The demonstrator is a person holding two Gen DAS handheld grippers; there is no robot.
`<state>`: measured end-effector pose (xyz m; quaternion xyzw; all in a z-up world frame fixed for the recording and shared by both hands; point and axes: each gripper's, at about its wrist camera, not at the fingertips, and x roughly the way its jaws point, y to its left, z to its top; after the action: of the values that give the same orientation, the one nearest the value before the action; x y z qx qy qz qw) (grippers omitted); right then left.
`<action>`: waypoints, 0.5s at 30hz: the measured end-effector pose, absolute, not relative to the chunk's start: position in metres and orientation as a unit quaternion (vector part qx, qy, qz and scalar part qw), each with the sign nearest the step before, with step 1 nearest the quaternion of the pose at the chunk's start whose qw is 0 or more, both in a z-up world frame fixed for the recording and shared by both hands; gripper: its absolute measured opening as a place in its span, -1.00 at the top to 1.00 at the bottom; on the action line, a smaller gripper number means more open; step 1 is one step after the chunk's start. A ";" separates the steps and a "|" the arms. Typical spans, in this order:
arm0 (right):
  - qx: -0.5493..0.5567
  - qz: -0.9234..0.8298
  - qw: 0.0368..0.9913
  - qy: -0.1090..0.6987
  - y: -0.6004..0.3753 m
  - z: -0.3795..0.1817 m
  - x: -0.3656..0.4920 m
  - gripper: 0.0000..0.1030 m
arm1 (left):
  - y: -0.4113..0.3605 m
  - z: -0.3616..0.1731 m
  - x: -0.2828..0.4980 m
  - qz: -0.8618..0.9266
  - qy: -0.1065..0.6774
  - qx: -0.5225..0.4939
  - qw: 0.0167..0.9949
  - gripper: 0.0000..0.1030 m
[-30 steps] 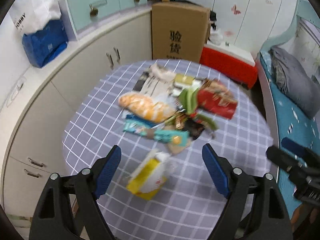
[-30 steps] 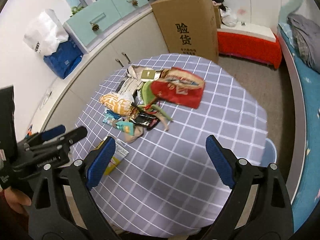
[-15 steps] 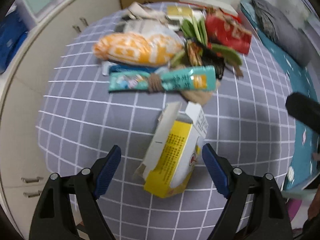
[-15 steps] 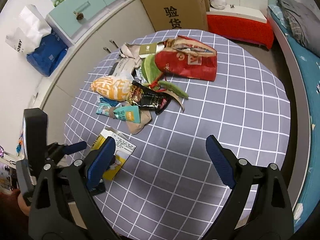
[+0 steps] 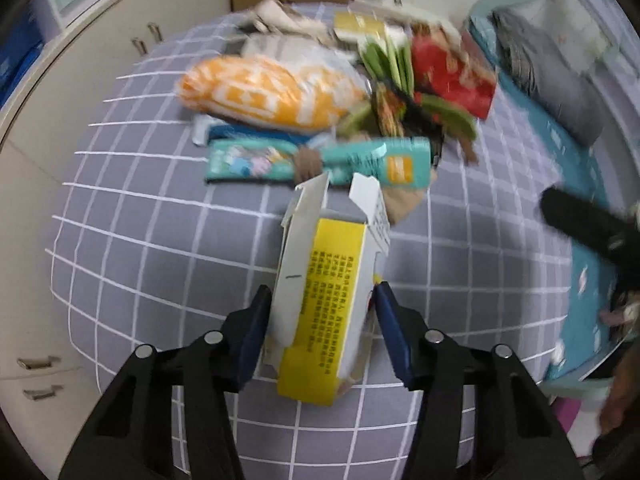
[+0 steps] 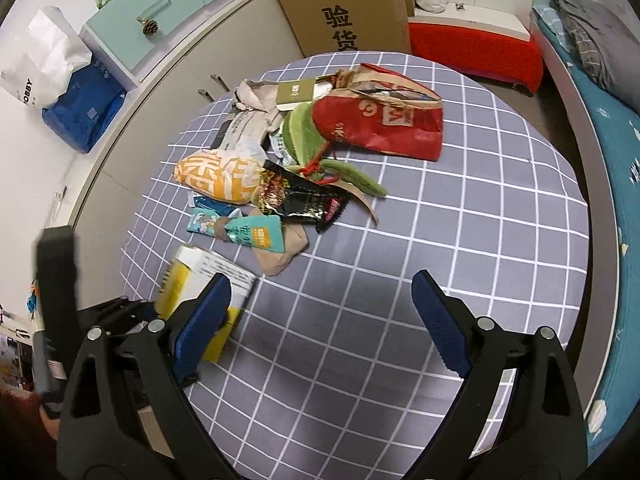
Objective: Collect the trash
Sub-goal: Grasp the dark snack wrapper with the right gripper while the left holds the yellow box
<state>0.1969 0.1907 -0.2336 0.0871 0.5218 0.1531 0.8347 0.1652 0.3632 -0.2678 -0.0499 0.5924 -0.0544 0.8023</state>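
Yellow carton (image 5: 326,304) clamped between left gripper (image 5: 322,312) jaws; right gripper (image 6: 320,304) jaws wide apart.

Home bedroom: bed (image 6: 608,128) (teal sheet), drawers (image 6: 168,4), cabinets (image 6: 224,52).

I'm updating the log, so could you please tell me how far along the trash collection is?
Nothing looks collected yet. In hand: the left gripper has its fingers against both sides of the yellow carton, which seems still on the table. Left: the orange bag, teal wrapper, black packet, red bag and the rest. The right gripper is open and empty.
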 end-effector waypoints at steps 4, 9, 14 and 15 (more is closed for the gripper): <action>0.082 0.156 0.837 0.518 0.200 -0.233 0.207 -0.75 | 0.382 -0.241 0.167 -0.032 0.563 -0.077 0.822 0.00; 0.076 0.145 0.845 0.510 0.204 -0.234 0.227 -0.75 | 0.398 -0.213 0.183 -0.002 0.537 -0.089 0.839 -0.01; 0.082 0.140 0.840 0.517 0.213 -0.241 0.250 -0.74 | 0.406 -0.214 0.201 0.013 0.535 -0.091 0.840 -0.01; 0.081 0.142 0.840 0.517 0.215 -0.242 0.254 -0.74 | 0.406 -0.214 0.205 0.013 0.534 -0.092 0.841 -0.01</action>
<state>0.2536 0.2151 -0.2424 0.0808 0.5173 0.1417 0.8401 0.2045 0.4065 -0.2137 -0.0923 0.5336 0.0133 0.8406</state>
